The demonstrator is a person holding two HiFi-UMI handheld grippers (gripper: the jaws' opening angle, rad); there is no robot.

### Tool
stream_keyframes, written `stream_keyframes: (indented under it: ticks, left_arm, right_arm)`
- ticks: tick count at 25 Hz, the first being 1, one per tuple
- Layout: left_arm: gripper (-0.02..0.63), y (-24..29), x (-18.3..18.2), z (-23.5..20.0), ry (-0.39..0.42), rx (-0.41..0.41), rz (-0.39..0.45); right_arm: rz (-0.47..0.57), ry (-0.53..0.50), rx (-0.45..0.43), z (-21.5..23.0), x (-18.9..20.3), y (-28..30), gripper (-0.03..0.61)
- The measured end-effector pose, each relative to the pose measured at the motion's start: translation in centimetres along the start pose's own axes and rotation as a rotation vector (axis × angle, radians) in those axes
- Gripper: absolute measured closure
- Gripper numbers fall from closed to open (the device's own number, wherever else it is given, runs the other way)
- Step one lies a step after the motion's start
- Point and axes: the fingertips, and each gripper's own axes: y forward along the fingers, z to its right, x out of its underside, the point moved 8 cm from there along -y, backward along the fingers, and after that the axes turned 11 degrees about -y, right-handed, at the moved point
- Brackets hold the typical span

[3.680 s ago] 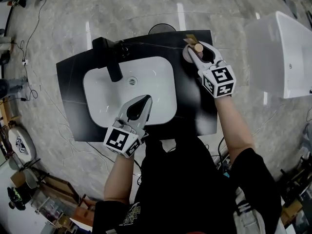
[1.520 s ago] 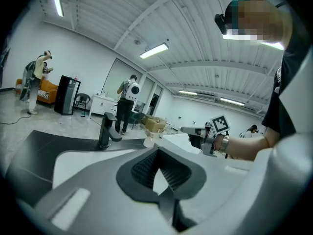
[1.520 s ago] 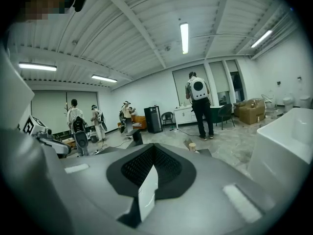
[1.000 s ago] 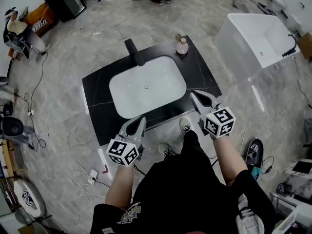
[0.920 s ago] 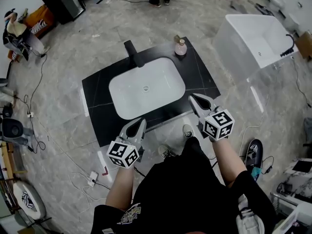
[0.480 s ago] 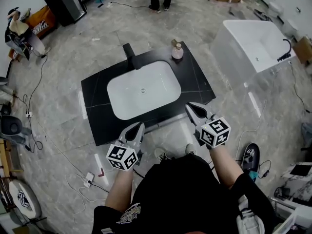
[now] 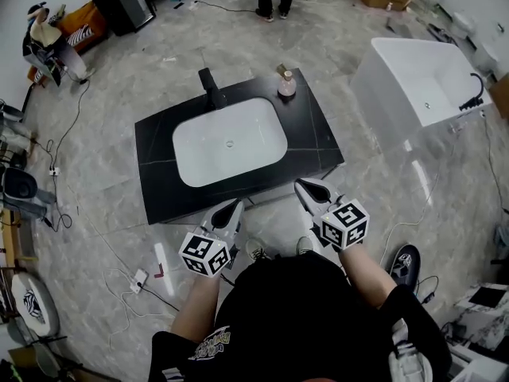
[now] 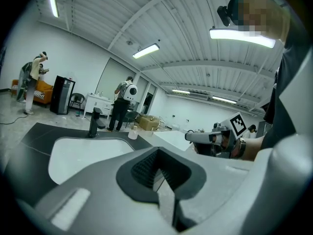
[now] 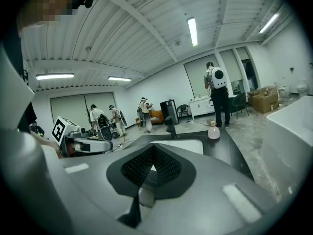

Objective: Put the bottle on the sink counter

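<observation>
The left gripper (image 7: 231, 207) and the right gripper (image 7: 309, 186) both have their jaws pressed together on nothing, short of the black sink counter's (image 7: 318, 146) near edge. The small pale round-bodied bottle (image 7: 286, 86) stands upright well ahead of the right jaws, on the counter's far right corner, nearer that hand.

Black counter (image 7: 310, 146) — white basin (image 7: 229, 142) sunk in the middle, tap (image 7: 211, 88) at the back edge, bottle (image 7: 286, 86) upright near its far right corner.
</observation>
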Motion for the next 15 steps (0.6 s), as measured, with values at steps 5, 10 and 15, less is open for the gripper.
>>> stream_keyframes:
  ticks: [5,10,15]
  left_arm:
    - [0.614,1.3,0.9,3.0,0.004,-0.008,0.008]
    - [0.614,2.6,2.2,5.5,-0.010,-0.016,0.005]
    - [0.614,3.9,3.4,6.9,-0.021,-0.028,0.005]
  right_arm:
    - [-0.004,-0.009,-0.043,0.9,0.6,-1.9,0.552]
    - [-0.017,-0.001,-0.072,2.1,1.5,-3.8,0.552]
    - [-0.033,0.003,-0.099,3.3,2.5,-4.9,0.552]
